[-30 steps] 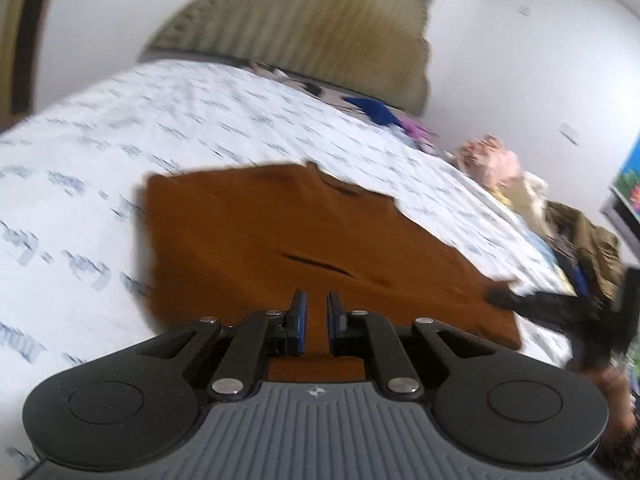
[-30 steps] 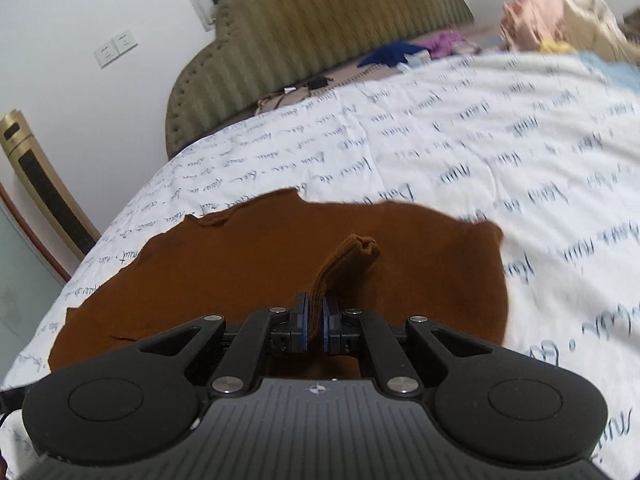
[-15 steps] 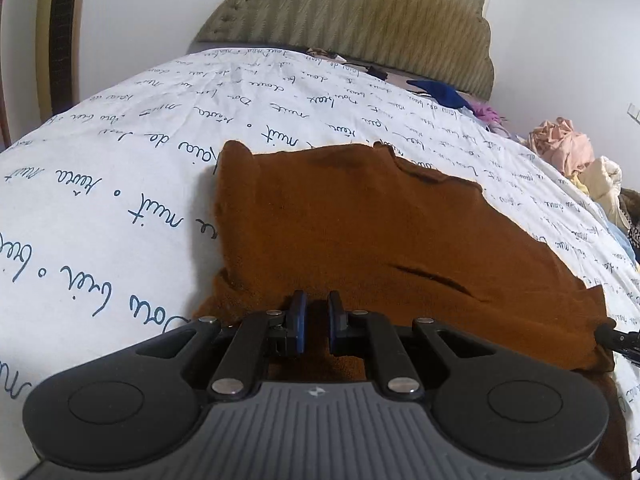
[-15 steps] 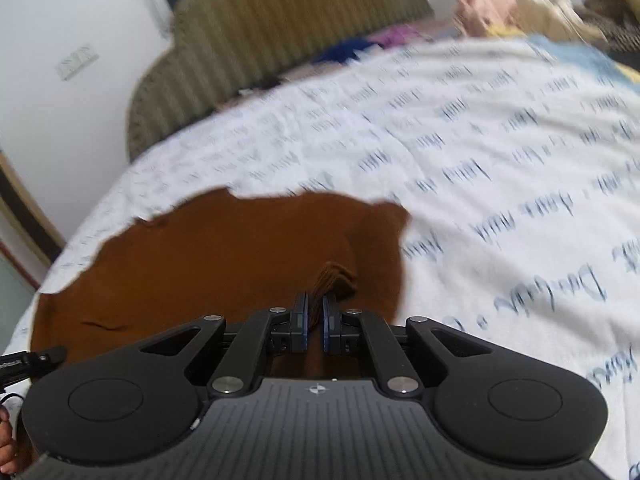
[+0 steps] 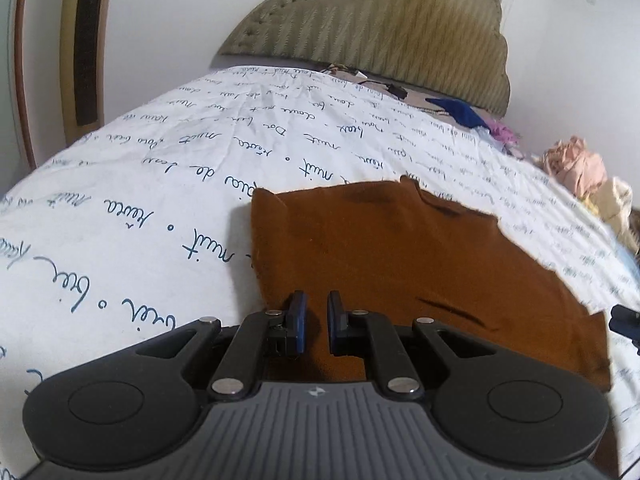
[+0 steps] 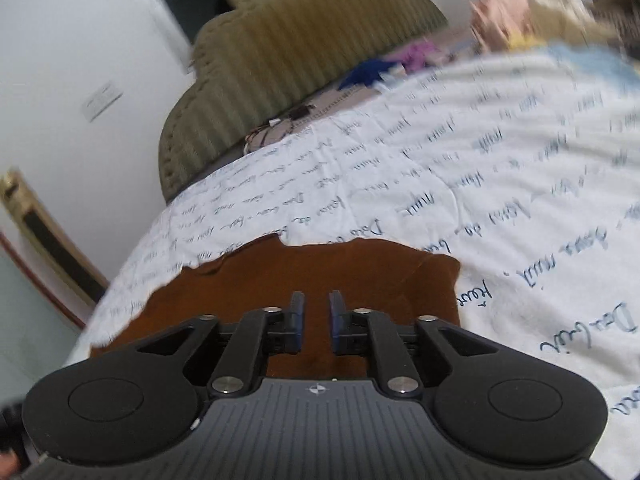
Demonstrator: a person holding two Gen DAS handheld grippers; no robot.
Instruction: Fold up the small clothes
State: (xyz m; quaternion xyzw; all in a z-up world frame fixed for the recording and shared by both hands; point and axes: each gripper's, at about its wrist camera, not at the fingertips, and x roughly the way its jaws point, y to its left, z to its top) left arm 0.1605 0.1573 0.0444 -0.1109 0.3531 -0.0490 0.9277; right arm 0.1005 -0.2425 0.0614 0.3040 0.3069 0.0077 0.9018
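With the brown garment point(image 5: 400, 264) laid flat on the bed point(image 5: 140, 208), a fold looks just set: the right claw point(image 6: 316, 322), jaws just opening, holds nothing, the left claw point(image 5: 316, 326) is narrow, so next comes regripping an edge.

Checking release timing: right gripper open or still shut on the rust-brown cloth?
Open. The right gripper has just been opening; a clear gap shows between its blue pads, with the rust-brown cloth lying flat on the bed beneath, unpinched.

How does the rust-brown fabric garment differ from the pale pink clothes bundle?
The rust-brown fabric garment lies spread flat, close to the camera; the pale pink clothes bundle sits crumpled in a heap, farther off. Both rest on the bed.
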